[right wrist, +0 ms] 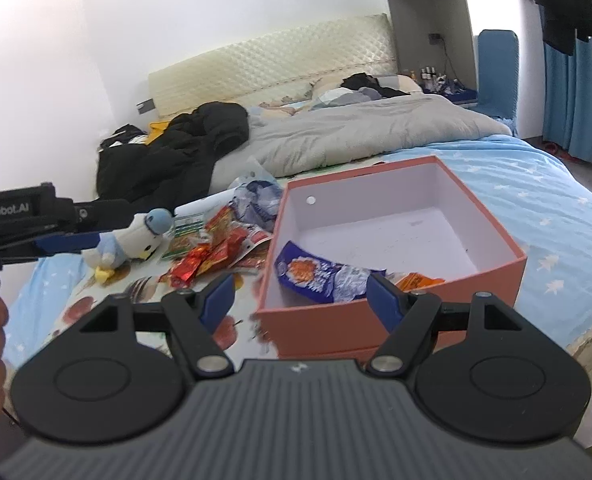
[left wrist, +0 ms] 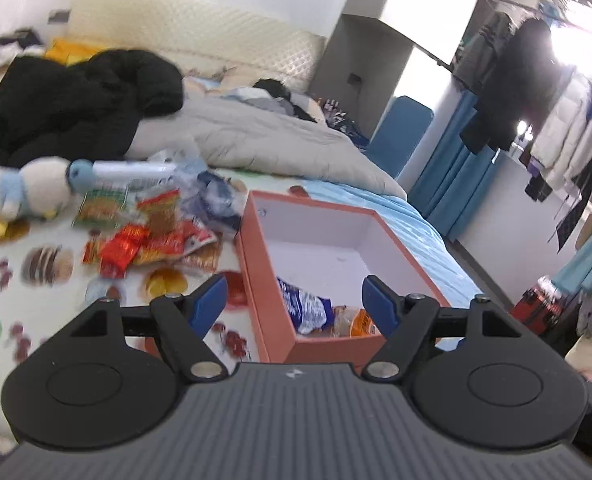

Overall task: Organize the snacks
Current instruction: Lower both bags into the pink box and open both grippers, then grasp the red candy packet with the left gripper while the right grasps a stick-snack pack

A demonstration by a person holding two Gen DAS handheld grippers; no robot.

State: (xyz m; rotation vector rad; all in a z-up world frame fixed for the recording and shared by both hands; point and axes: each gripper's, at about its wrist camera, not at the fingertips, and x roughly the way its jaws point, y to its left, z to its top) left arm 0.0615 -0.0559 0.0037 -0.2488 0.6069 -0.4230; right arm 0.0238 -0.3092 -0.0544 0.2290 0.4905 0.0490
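Observation:
An open salmon-pink box (left wrist: 256, 256) (right wrist: 496, 280) with a white inside sits on the bed. A blue-and-white snack bag (left wrist: 304, 308) (right wrist: 320, 276) and an orange packet (left wrist: 362, 322) (right wrist: 416, 280) lie in its near corner. A pile of red, orange and green snack packets (left wrist: 144, 236) (right wrist: 212, 252) lies left of the box. My left gripper (left wrist: 294, 296) is open and empty, above the box's near left wall; it also shows at the left in the right wrist view (right wrist: 68, 240). My right gripper (right wrist: 300, 292) is open and empty, above the box's near edge.
A plush duck (left wrist: 20, 192) (right wrist: 132, 240) lies left of the snack pile. Crumpled blue-white plastic bags (left wrist: 208, 192) (right wrist: 256, 200), a black jacket (left wrist: 76, 100) and a grey duvet (right wrist: 356, 132) lie behind. The bed's edge (left wrist: 436, 240) drops off right of the box.

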